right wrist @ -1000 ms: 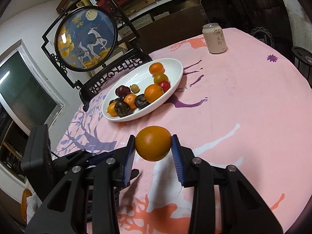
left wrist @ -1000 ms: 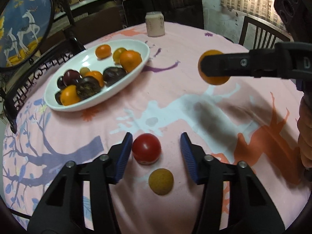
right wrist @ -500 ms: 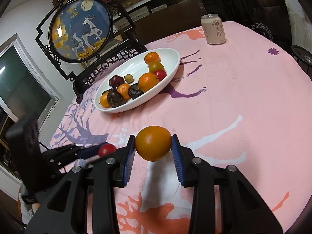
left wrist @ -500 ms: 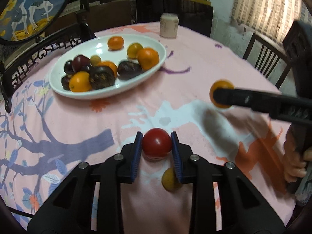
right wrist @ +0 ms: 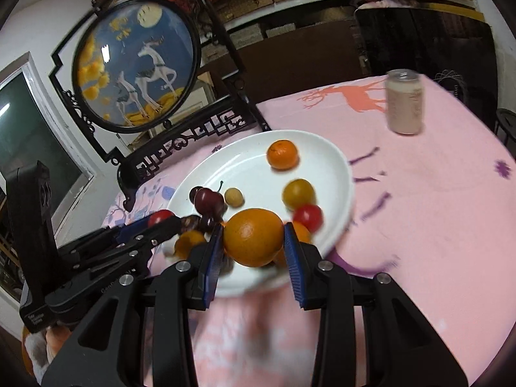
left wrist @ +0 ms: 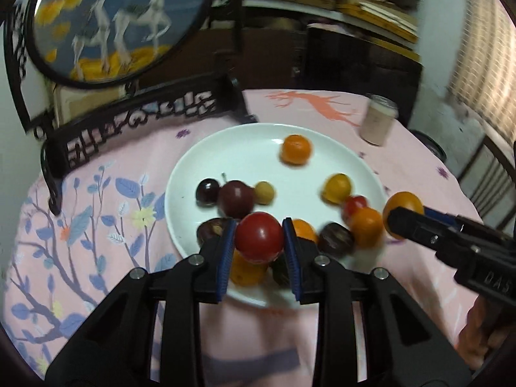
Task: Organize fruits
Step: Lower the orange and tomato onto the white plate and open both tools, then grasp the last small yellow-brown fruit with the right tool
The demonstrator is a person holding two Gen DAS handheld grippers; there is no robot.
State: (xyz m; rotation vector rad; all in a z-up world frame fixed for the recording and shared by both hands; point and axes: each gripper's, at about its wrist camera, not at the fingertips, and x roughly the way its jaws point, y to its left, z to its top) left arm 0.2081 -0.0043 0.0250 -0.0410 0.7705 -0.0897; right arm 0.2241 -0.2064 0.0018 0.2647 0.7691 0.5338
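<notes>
In your left wrist view, your left gripper [left wrist: 259, 242] has its blue-padded fingers clamped on a glossy round red tomato [left wrist: 259, 241], held above the near rim of the oval white ceramic plate [left wrist: 245, 148], presumably so it can be let down among the fruit gathered there. The plate sits toward the far-left part of the pink tablecloth with printed deer and branches [left wrist: 387, 290], just in front of the black carved wooden screen stand [left wrist: 129, 116]. A small orange tangerine [left wrist: 296, 149] lies alone at the plate's far side, dark plums [left wrist: 235, 197] crowd the left, and a pale drinks can [left wrist: 378, 123] stands well apart near the cloth's far right edge. At the plate's right rim your right gripper [left wrist: 403, 216] comes in sideways with a large orange [left wrist: 403, 204] in it. In your right wrist view, that gripper's fingers are pressed on both sides of the large orange, which hangs over the plate's near-right rim; the open white area behind it looks the likeliest landing spot. Your left gripper shows at the plate's left edge, with the tomato between its tips. Judging by this, both fruits are close to release.
</notes>
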